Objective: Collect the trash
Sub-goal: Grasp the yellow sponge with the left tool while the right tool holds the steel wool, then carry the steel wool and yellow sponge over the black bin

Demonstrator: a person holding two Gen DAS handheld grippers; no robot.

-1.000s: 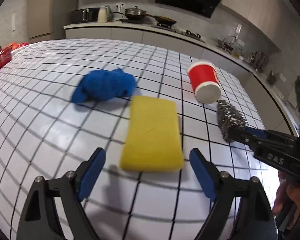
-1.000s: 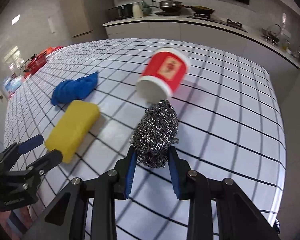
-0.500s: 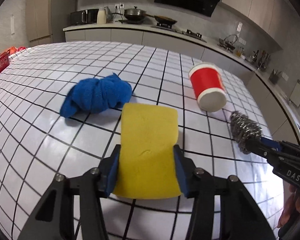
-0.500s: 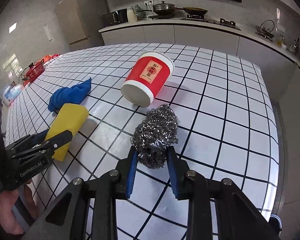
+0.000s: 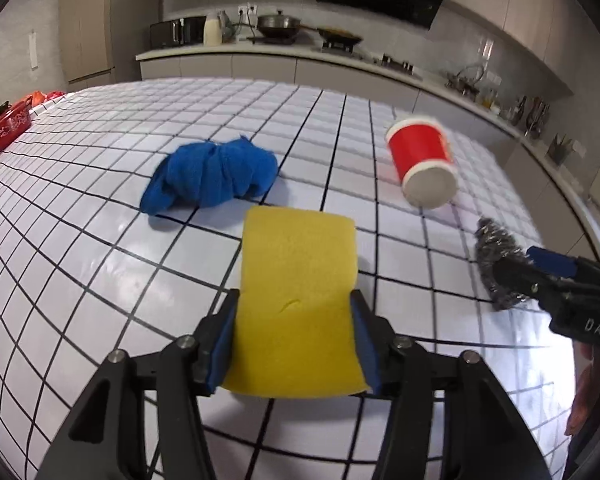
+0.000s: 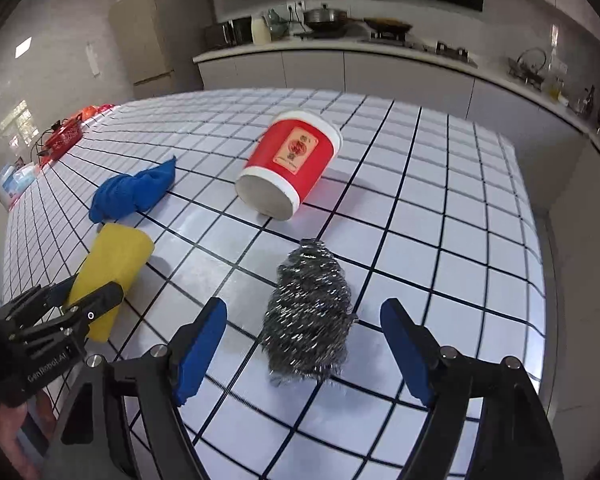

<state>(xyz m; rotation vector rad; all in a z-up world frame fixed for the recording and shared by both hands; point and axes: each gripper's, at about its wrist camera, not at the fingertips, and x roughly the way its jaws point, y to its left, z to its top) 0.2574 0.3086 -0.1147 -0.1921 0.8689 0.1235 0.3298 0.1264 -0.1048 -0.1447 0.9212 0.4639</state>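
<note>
My left gripper [image 5: 294, 336] is shut on the near end of a yellow sponge [image 5: 298, 300] and holds it over the checked table. The sponge also shows in the right wrist view [image 6: 110, 264]. My right gripper [image 6: 304, 340] is open, its blue pads on either side of a steel wool scourer [image 6: 308, 312] that rests on the table. The scourer also shows at the right of the left wrist view [image 5: 496, 256]. A red paper cup [image 6: 290, 164] lies on its side beyond the scourer, mouth toward me. A crumpled blue cloth [image 5: 212, 176] lies left of the cup.
The white table with black grid lines [image 5: 80, 272] ends at its right edge [image 6: 540, 240]. A red pot [image 5: 8, 128] and other items sit at the far left end. A kitchen counter with cookware [image 5: 284, 36] runs along the back wall.
My left gripper closed on the yellow sponge and lifted its near end. My right gripper, shut on the scourer before, has opened and the scourer sits between its pads.
</note>
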